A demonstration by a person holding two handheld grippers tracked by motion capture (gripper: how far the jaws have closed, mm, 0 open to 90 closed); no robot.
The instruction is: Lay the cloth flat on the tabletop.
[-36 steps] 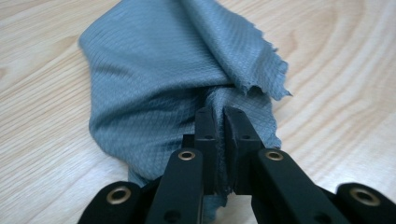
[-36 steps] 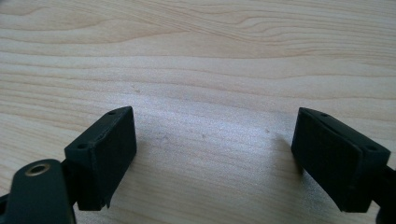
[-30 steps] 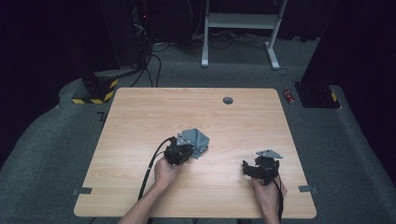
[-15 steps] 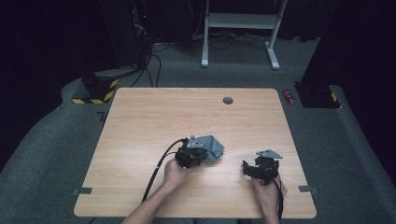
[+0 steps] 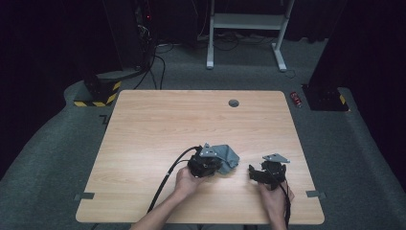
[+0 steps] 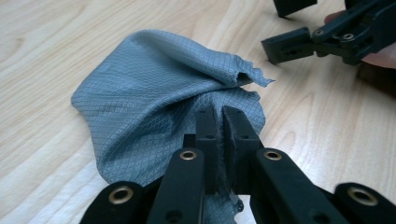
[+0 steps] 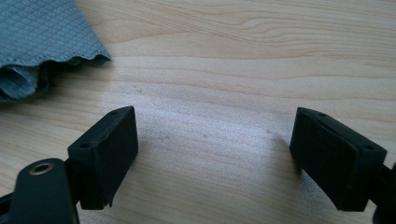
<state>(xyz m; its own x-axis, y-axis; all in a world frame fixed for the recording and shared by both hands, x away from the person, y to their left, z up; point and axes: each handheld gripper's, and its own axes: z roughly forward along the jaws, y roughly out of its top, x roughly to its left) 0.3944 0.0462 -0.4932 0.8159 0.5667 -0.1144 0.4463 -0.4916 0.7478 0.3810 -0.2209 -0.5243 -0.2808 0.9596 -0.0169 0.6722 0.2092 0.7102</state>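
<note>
The soft grey cloth with a little diamond pattern (image 6: 154, 98) lies bunched near the front of the light wooden desk (image 5: 158, 124). The left gripper (image 6: 218, 126) has its jaws pinched tight on a fold, probably to drag it. The right gripper (image 7: 215, 154) waits just beside the cloth, jaws wide open and empty, maybe ready to grab an edge.

left claw (image 5: 210, 164) on grey cloth (image 5: 227, 155), right claw (image 5: 261, 172) near, wooden table (image 5: 158, 129).

Cloth (image 5: 226, 155) on table (image 5: 158, 124); near edge
</note>
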